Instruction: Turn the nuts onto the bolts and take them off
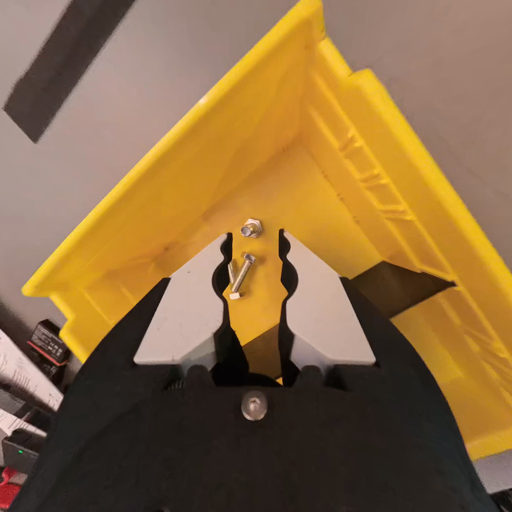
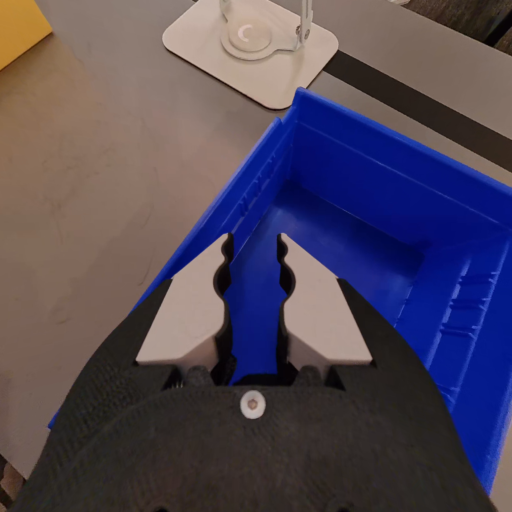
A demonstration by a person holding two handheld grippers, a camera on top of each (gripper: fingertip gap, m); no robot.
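Note:
In the left wrist view a yellow bin [image 1: 210, 171] lies on the grey table. On its floor lie two silver bolts [image 1: 241, 273] crossed in a V, and beyond them a bolt with a nut on it [image 1: 250, 227]. My left gripper [image 1: 255, 235] is open and empty, above the bin, with the bolts showing between its fingers. In the right wrist view my right gripper [image 2: 253, 237] is open and empty over the near left corner of a blue bin [image 2: 374, 177]. The visible part of the blue bin's floor holds nothing.
A white lamp base [image 2: 249, 47] stands on the table beyond the blue bin. A yellow corner [image 2: 19, 30] shows at top left. A black strip [image 1: 63, 63] crosses the table. Black and white boxes [image 1: 33, 360] sit at the left edge. One gripper's finger ends stand about 50 cm off the other's.

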